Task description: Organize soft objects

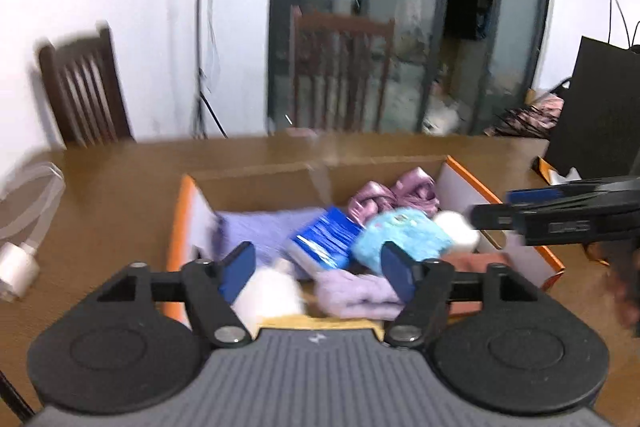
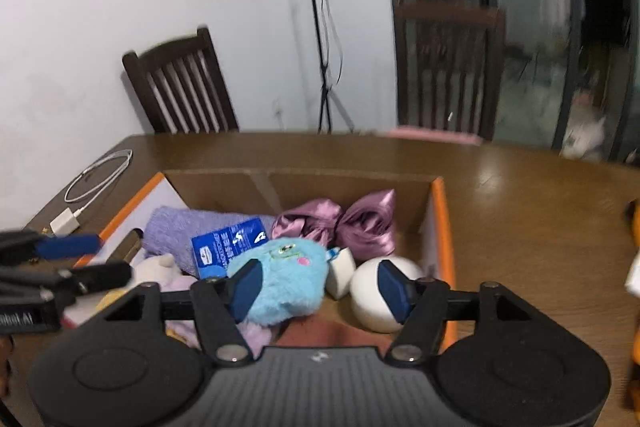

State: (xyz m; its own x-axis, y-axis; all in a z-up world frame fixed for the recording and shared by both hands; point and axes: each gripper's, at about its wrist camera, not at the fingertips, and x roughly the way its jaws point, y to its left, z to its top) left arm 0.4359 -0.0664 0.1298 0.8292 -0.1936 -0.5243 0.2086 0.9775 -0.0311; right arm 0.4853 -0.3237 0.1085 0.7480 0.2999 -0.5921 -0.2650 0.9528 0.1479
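An orange-edged cardboard box (image 2: pixel 440 227) on the wooden table holds soft things: a purple towel (image 2: pixel 172 231), a blue packet (image 2: pixel 228 245), a pink satin bow (image 2: pixel 360 223), a blue plush (image 2: pixel 288 279), a white ball (image 2: pixel 372 295) and a brown cloth (image 2: pixel 320 335). My right gripper (image 2: pixel 320 285) hovers open above the plush and the ball, its pads touching neither. Over the box's near end, my left gripper (image 1: pixel 318 265) stands open above a lavender knit piece (image 1: pixel 356 295) and a white soft thing (image 1: pixel 268 291). Nothing is held.
Two dark wooden chairs (image 2: pixel 180 87) (image 1: pixel 340 71) stand behind the table. A white cable and charger (image 2: pixel 72 215) lie at the far left. A black bag (image 1: pixel 600 107) stands at the right. An orange object (image 2: pixel 634 219) shows at the right edge.
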